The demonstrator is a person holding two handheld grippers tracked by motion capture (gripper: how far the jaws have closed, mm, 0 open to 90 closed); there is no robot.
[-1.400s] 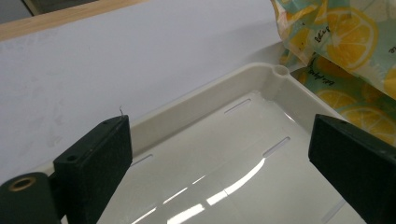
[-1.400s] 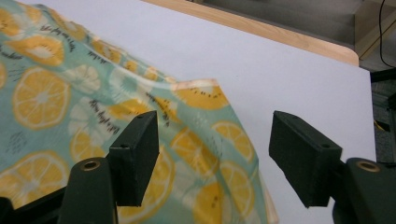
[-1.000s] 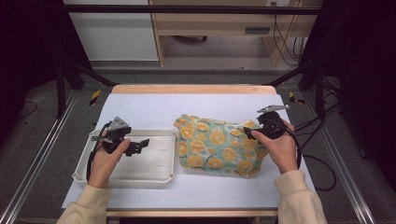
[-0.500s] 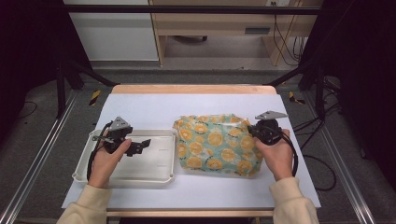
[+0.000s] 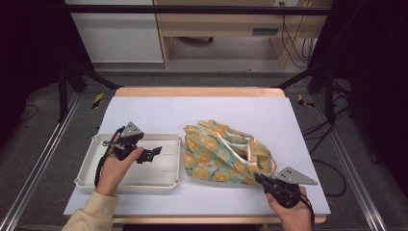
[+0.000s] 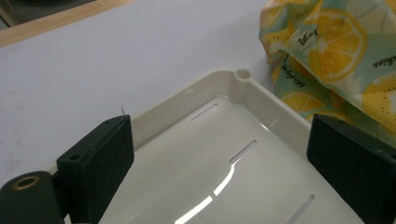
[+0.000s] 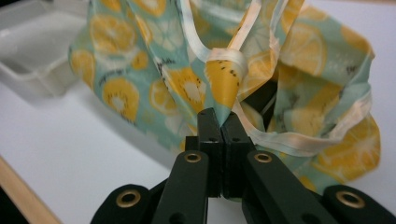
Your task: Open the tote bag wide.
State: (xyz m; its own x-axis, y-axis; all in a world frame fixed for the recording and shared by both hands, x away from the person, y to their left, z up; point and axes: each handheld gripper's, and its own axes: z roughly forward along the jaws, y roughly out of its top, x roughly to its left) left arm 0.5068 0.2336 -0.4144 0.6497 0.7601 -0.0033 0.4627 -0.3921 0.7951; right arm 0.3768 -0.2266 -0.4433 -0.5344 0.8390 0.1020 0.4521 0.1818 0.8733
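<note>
At five o'clock on the table, the lemon-print cloth bag (image 5: pixel 223 153) is pinched by the right gripper (image 5: pixel 260 179); the left gripper (image 5: pixel 156 151) is held agape over the tray (image 5: pixel 91 168). Lifting toward nine o'clock seems called for.

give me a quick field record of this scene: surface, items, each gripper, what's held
surface: white mat on a wooden table
items: lemon-print cloth bag; white slotted tray to its left
left gripper: jaws open, above the tray, nothing between them
right gripper: jaws shut on a fold of the bag, at its near right corner
bag: crumpled, pale handles on top, lying beside the tray
</note>
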